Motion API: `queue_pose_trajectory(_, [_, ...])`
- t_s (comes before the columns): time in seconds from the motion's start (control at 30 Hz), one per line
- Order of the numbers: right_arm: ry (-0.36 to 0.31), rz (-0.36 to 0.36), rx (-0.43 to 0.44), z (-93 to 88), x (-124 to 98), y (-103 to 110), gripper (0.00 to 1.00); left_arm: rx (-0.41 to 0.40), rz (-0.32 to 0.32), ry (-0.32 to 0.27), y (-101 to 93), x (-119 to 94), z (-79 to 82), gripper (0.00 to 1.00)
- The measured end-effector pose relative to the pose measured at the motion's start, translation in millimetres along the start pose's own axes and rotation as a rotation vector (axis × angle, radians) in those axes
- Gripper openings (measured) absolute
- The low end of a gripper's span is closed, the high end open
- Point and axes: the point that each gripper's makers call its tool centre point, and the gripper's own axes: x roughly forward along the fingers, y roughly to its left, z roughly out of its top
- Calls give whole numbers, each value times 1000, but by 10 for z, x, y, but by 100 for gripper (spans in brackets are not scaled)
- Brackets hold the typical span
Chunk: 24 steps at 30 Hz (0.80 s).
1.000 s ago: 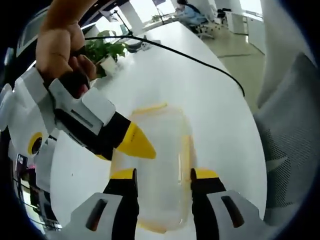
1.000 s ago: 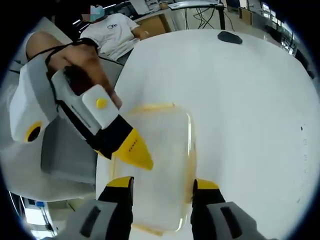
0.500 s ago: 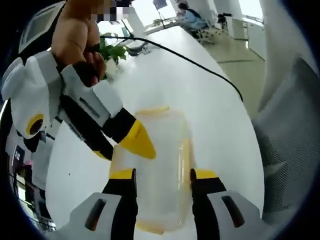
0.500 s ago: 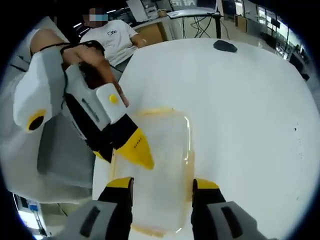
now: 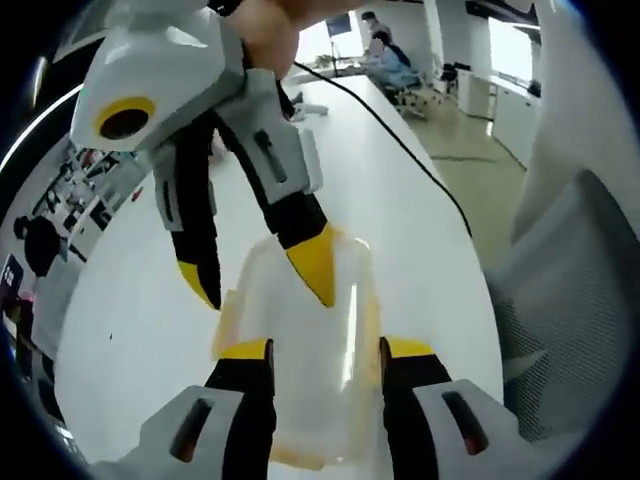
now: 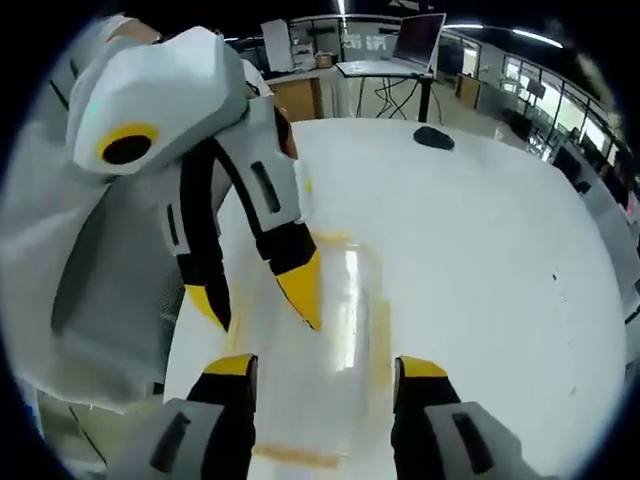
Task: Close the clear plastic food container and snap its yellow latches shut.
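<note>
Clear plastic food container (image 5: 300,360) with yellow latches (image 5: 226,322) lies on the white table (image 5: 130,310), between both grippers' spread jaws, which grip nothing. Left gripper (image 6: 258,300) and right gripper (image 5: 262,282) face each other over it. Beyond the container: a black cable (image 5: 400,150); the right gripper view shows a mouse (image 6: 435,138).

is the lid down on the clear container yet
Looks down: the lid lies flat over the container on the table. Whether the yellow latches are snapped, cannot tell.
</note>
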Motion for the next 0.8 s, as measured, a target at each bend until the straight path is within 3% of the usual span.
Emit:
queue_pose_trajectory(0.2, [-93, -59, 45, 113, -85, -20, 61, -17, -9, -19, 35, -74, 16, 40])
queue_pose_trajectory(0.33, [-102, -76, 52, 83, -96, 40, 65, -50, 9, -17, 130, -152, -17, 48])
queue_pose_trajectory(0.5, [-75, -66, 46, 0, -89, 145, 71, -92, -2, 20, 243, -242, -165, 62])
queue_pose_trajectory(0.67, [-39, -60, 45, -103, -71, 186, 75, -86, -4, 62, 335, -309, -324, 68])
queue_pose_trajectory(0.8, [-10, -53, 48, -175, -39, 220, 78, -71, -54, 89, 295, -321, -408, 73])
